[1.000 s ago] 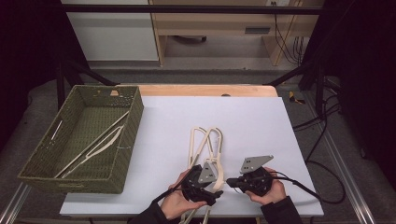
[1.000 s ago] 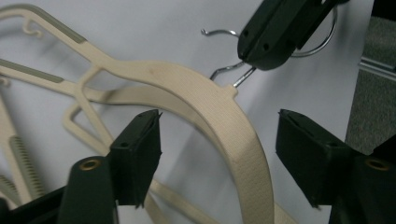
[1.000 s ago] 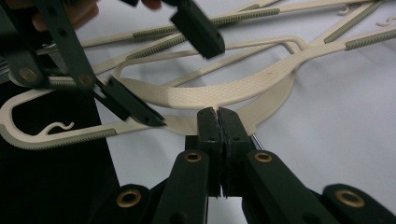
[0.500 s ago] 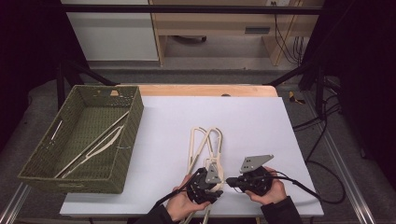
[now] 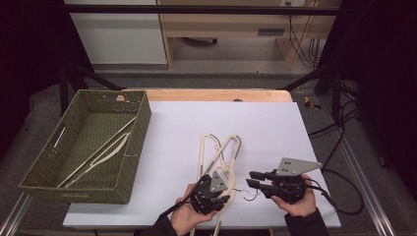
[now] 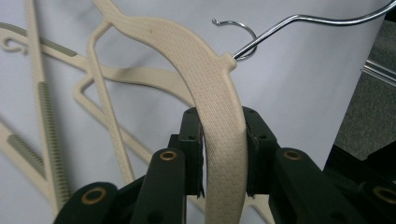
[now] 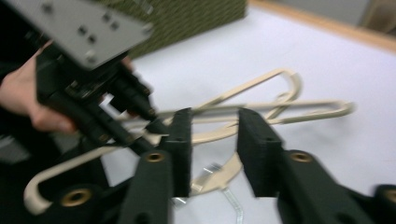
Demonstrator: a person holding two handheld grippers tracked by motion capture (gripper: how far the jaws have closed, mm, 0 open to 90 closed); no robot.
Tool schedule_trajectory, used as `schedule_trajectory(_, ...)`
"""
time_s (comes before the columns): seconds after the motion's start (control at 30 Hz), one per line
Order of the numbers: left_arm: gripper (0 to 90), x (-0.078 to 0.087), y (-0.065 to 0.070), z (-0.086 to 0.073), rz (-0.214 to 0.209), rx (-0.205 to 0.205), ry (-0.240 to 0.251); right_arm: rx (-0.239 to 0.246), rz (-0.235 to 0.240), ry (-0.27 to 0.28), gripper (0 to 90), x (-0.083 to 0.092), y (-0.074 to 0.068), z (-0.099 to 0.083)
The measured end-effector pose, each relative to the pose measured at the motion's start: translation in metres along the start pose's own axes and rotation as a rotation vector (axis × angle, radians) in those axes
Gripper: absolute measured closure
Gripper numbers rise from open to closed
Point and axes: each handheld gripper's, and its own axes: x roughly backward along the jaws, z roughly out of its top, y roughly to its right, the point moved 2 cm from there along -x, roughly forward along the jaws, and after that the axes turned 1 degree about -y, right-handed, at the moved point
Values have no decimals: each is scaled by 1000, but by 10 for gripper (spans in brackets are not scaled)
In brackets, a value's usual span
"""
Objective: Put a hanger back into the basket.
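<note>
Several beige plastic hangers (image 5: 201, 152) lie in a loose pile on the white table (image 5: 187, 128). My left gripper (image 5: 219, 194) is at the near end of the pile. In the left gripper view its jaws have just been closing, and the left gripper (image 6: 223, 121) is shut on the textured arm of a beige hanger (image 6: 210, 84), next to its metal hook (image 6: 299, 21). My right gripper (image 5: 252, 179) hovers just right of it, pointing left. Its jaws have just been opening, and the right gripper (image 7: 212, 121) stands open with nothing between the pads.
A green woven basket (image 5: 140, 132) stands at the table's left and holds a few more hangers (image 5: 105, 147). The other hand and its gripper (image 7: 93, 107) sit close at the left in the right gripper view. The table's near edge is just below both hands.
My left gripper's jaws have closed on the hanger's arm. The right gripper's jaws have opened, and it has lifted a little and drawn back to the right.
</note>
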Motion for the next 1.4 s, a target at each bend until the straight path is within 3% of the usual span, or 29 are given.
schedule_trajectory(0.03,733,4,-1,0,2,9,6,-10,-27,23,586,5,2,1)
schedule_trajectory(0.07,737,6,-2,0,2,12,11,-24,-73,68,476,14,6,3)
schedule_trajectory(0.17,743,16,-5,-1,6,23,23,-59,-94,96,409,20,11,2)
schedule_trajectory(0.2,747,20,-6,-2,10,21,28,-87,-134,112,350,23,17,-2)
schedule_trajectory(0.47,766,44,-20,-7,31,69,81,-146,-214,113,226,22,31,-15)
schedule_trajectory(0.67,785,58,-32,-10,64,97,102,-172,-236,87,178,19,39,-25)
schedule_trajectory(0.93,817,70,-48,-12,141,139,117,-197,-263,70,120,14,43,-32)
schedule_trajectory(1.1,848,77,-64,-16,201,198,122,-202,-265,54,115,12,44,-35)
schedule_trajectory(1.27,854,84,-75,-19,210,228,140,-201,-265,47,111,10,44,-36)
schedule_trajectory(1.4,854,95,-77,-17,204,221,174,-197,-267,46,98,10,44,-36)
